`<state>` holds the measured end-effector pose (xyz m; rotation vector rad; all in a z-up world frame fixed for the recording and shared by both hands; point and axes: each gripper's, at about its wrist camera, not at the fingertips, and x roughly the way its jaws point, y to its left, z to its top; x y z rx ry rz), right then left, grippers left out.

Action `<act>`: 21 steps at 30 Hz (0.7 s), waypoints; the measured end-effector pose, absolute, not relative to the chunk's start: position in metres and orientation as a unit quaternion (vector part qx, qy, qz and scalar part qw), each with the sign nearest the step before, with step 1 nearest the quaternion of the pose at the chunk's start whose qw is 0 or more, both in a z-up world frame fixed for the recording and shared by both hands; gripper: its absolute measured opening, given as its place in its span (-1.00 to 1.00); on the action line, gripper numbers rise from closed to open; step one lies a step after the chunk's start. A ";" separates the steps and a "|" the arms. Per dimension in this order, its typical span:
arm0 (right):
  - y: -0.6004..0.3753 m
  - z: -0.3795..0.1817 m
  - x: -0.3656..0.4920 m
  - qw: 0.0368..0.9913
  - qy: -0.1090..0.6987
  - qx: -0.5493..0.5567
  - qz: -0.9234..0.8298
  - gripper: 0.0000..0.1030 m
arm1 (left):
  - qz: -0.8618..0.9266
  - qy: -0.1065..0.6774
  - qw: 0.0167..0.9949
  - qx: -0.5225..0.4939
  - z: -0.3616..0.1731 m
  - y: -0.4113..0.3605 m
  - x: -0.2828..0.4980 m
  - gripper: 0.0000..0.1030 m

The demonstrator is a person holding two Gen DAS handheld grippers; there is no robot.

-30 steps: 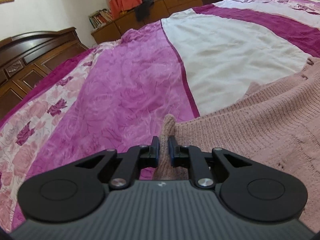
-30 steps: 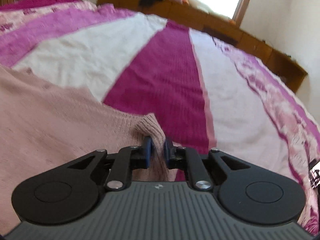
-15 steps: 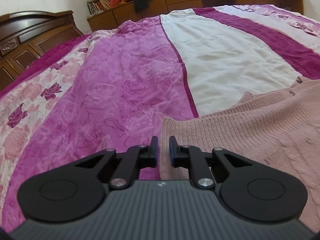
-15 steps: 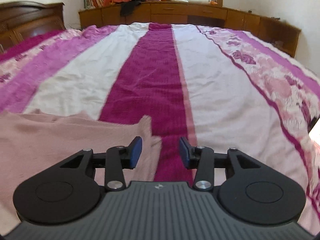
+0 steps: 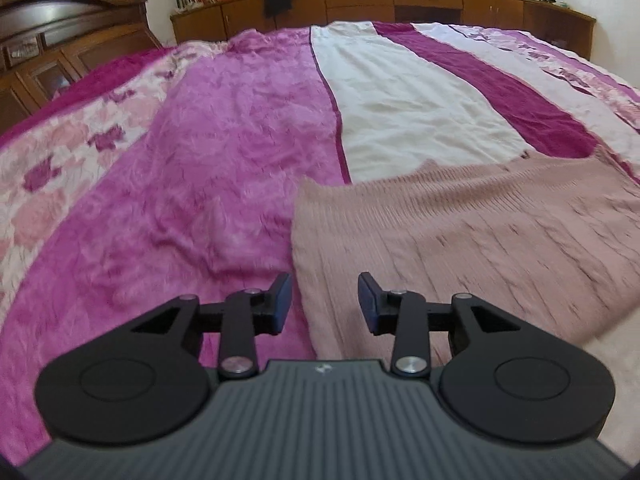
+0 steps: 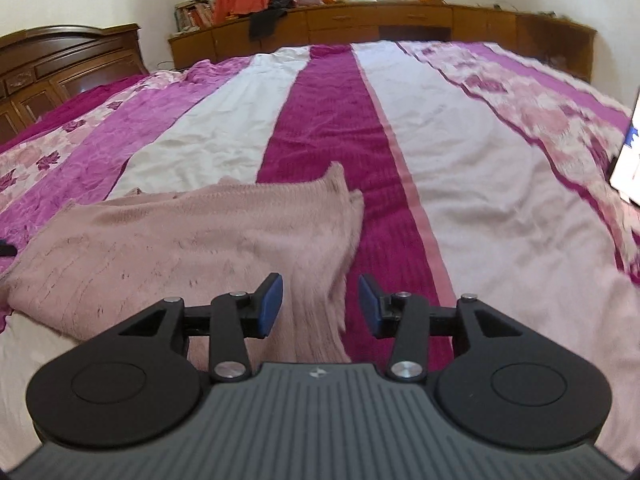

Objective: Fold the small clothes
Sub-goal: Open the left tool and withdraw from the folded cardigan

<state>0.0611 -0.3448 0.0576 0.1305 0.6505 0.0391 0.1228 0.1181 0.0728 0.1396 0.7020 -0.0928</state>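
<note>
Striped bedspread point(image 5: 248, 152), one pink sweater point(image 5: 460, 232), two grippers

Spread flat on the bed point(image 6: 460, 152), near edge: knitted garment point(image 6: 180, 240), left of centre in the right wrist view, right of centre in the left wrist view point(image 5: 460, 236). Above its left near border, left hand-held gripper point(image 5: 324, 300), fingers parted and clear of the knit. Above its right near border, right hand-held gripper point(image 6: 320, 300), likewise parted. Far beyond the bed, cabinets point(image 6: 360, 26) along the wall; headboard point(image 6: 60, 64) far left.
</note>
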 end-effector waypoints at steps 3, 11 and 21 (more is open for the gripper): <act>-0.352 0.049 0.056 0.941 0.327 0.084 0.015 -0.02 | -0.056 0.361 0.929 0.055 0.065 0.119 0.110 -0.25; -0.370 0.030 0.050 0.932 0.341 0.119 -0.001 -0.01 | -0.019 0.373 0.927 0.043 0.047 0.130 0.106 -0.21; -0.383 0.040 0.047 0.917 0.343 0.202 0.021 0.16 | -0.017 0.373 0.927 -0.016 0.072 0.134 0.084 -0.24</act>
